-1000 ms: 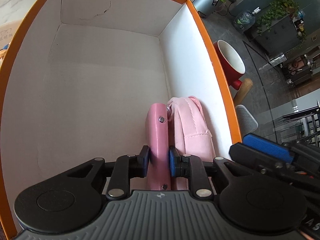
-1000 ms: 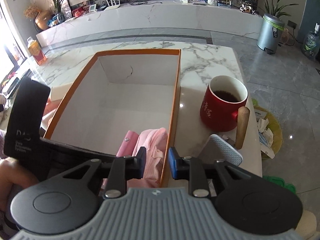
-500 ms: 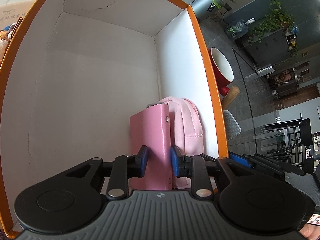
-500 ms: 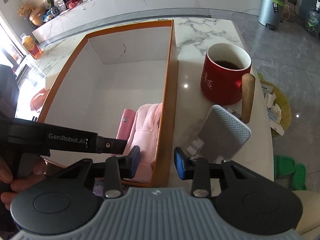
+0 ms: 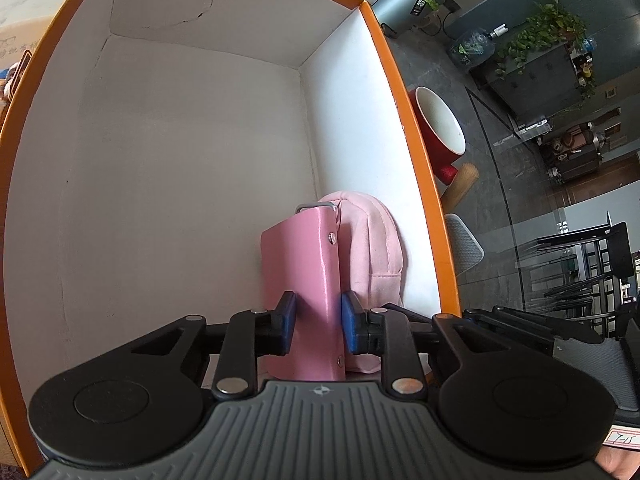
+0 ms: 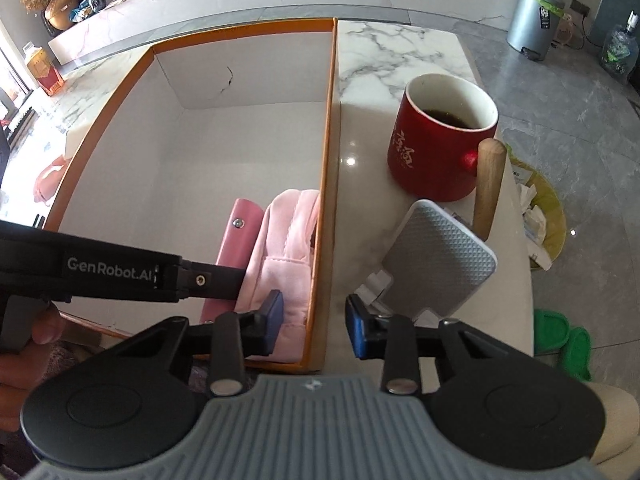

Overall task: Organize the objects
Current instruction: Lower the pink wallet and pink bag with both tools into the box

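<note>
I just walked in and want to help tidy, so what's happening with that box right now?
A person is packing the orange-edged box. The left hand-held gripper is shut on a pink wallet, standing it upright beside a pink cloth pouch in the box's corner. The right hand-held gripper straddles the box wall, its jaws having just been closing, gripping nothing. A red mug waits outside.

I get sharp, bright daylight, a glare spot on the marble table, and fisheye bending at edges
</note>
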Demonstrator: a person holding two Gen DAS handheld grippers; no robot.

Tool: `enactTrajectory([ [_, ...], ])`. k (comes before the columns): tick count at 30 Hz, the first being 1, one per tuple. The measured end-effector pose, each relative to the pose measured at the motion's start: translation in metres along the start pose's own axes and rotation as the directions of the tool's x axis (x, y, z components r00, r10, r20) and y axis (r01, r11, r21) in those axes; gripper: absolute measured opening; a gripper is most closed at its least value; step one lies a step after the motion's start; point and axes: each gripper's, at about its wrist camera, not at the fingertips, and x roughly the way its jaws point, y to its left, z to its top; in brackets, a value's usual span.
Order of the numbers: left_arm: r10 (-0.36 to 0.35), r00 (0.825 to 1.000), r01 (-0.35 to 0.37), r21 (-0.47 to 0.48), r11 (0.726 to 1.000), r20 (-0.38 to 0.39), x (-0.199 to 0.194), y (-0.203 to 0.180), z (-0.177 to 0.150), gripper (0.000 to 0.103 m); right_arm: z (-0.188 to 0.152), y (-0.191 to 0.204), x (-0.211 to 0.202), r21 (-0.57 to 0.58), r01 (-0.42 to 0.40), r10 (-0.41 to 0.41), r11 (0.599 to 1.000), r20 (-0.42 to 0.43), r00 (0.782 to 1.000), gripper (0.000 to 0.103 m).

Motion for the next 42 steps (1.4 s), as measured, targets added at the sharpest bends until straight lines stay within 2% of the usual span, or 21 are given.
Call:
enactTrajectory([
  [2, 0.006, 1.0, -0.006, 0.005, 1.0, -0.004, -0.001, -0.001, -0.001, 0.027, 0.001, 0.003, 0.0, -0.003, 0.005, -0.005, 1.0, -0.002, 1.0, 0.023],
  [8, 0.058, 0.998, -0.058, 0.043, 0.997, -0.009, -0.007, -0.005, -0.001, 0.026, 0.001, 0.007, 0.001, 0.083, -0.05, 0.051, 0.995, -0.02, 0.998, 0.023],
  [11, 0.074, 0.997, -0.074, 0.048, 0.996, -0.01, -0.009, -0.006, -0.002, 0.026, -0.002, 0.017, 0.001, 0.058, -0.057, 0.059, 0.997, -0.023, 0.998, 0.023],
  [19, 0.066, 0.998, -0.066, 0.029, 0.997, -0.009, -0.01, -0.002, 0.0, 0.026, -0.002, 0.018, -0.007, 0.06, -0.059, 0.059, 0.996, 0.008, 0.998, 0.026],
  [20, 0.064, 0.998, -0.064, 0.024, 0.998, -0.009, -0.01, -0.001, 0.0, 0.026, -0.001, 0.019, -0.009, 0.054, -0.052, 0.052, 0.997, 0.017, 0.999, 0.031],
  [22, 0.052, 0.999, -0.052, 0.018, 0.998, -0.005, -0.011, 0.001, 0.0, 0.026, -0.001, 0.02, -0.012, 0.042, -0.034, 0.033, 0.999, 0.029, 0.999, 0.035],
  [36, 0.029, 0.999, -0.03, 0.039, 0.999, 0.022, -0.013, -0.001, 0.004, 0.025, 0.001, 0.025, -0.029, 0.006, 0.005, -0.005, 1.0, 0.087, 0.996, 0.037],
  [38, 0.035, 0.999, -0.036, 0.062, 0.997, 0.022, -0.012, -0.003, 0.005, 0.019, 0.002, 0.025, -0.029, -0.002, 0.003, -0.003, 1.0, 0.089, 0.996, 0.037],
  [42, 0.077, 0.996, -0.082, 0.141, 0.987, 0.039, -0.012, -0.014, 0.002, 0.018, 0.002, 0.024, -0.023, -0.003, 0.009, -0.009, 1.0, 0.068, 0.998, 0.031],
])
